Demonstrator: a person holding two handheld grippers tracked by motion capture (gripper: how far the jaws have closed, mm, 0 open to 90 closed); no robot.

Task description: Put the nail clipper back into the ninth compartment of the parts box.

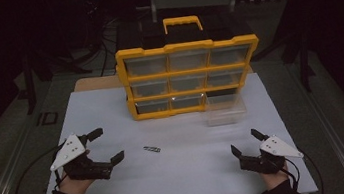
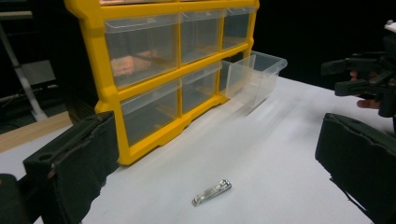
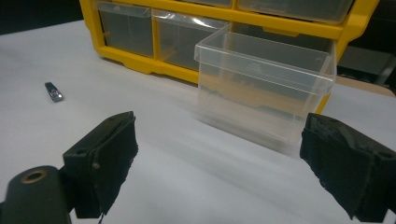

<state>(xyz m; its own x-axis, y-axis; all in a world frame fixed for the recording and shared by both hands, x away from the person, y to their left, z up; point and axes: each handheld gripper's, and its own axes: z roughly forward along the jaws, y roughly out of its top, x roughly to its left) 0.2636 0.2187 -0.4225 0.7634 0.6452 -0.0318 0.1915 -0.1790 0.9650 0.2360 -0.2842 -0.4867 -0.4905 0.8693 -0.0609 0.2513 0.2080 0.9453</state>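
Note:
A yellow drawer cabinet (image 1: 190,76) (image 2: 105,88) (image 3: 219,28) with clear drawers stands at the back of the white table (image 1: 185,171). One clear drawer (image 1: 225,108) (image 2: 254,77) (image 3: 264,88) is out and rests on the table in front of the cabinet's lower right slot. A small metal nail clipper (image 1: 151,149) (image 2: 211,192) (image 3: 53,91) lies flat mid-table. My left gripper (image 1: 106,146) (image 2: 215,172) is open at the left, the clipper just beyond its jaws. My right gripper (image 1: 246,141) (image 3: 219,172) (image 2: 343,77) is open at the right, facing the loose drawer, nothing held.
The cabinet has a yellow carry handle (image 1: 182,22) on top. A wooden board (image 1: 97,83) shows under the table's back left corner. Dark floor and stands surround the table. Cables (image 1: 24,177) trail from both grippers toward the near edge.

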